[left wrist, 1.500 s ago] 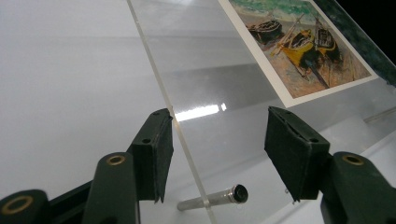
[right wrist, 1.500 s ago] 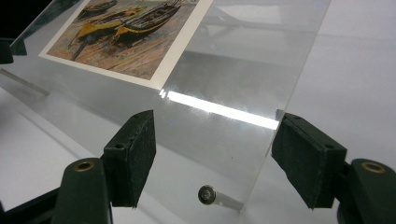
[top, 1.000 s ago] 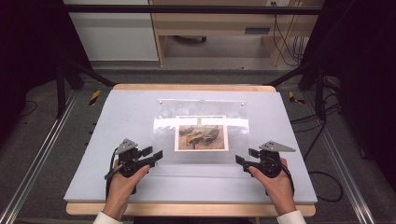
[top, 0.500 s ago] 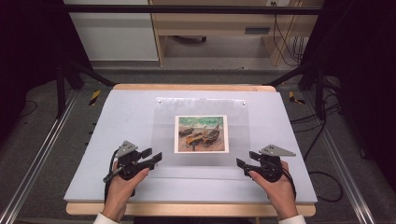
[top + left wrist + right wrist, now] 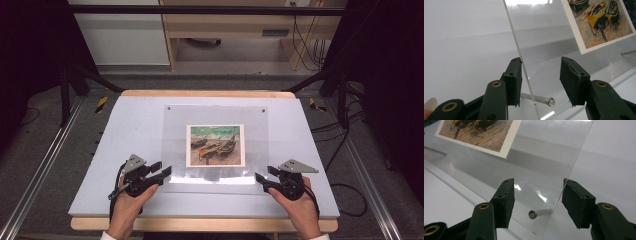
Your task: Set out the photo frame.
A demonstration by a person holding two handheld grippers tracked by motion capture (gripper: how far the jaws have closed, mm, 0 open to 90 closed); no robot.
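The clear acrylic sheet [image 5: 215, 145] carrying the boat painting print [image 5: 215, 145] lies on the pale grey bench [image 5: 125, 125]. At the sheet's near left corner the left gripper [image 5: 161, 172] has just been closing, jaws apart astride the edge and a small steel standoff pin [image 5: 541, 99]. At the near right corner the right gripper [image 5: 261, 180], also closing, straddles the other pin [image 5: 539, 213]. Neither seems to press yet, though glare makes that uncertain. Best to close both evenly on the pins and lift level.
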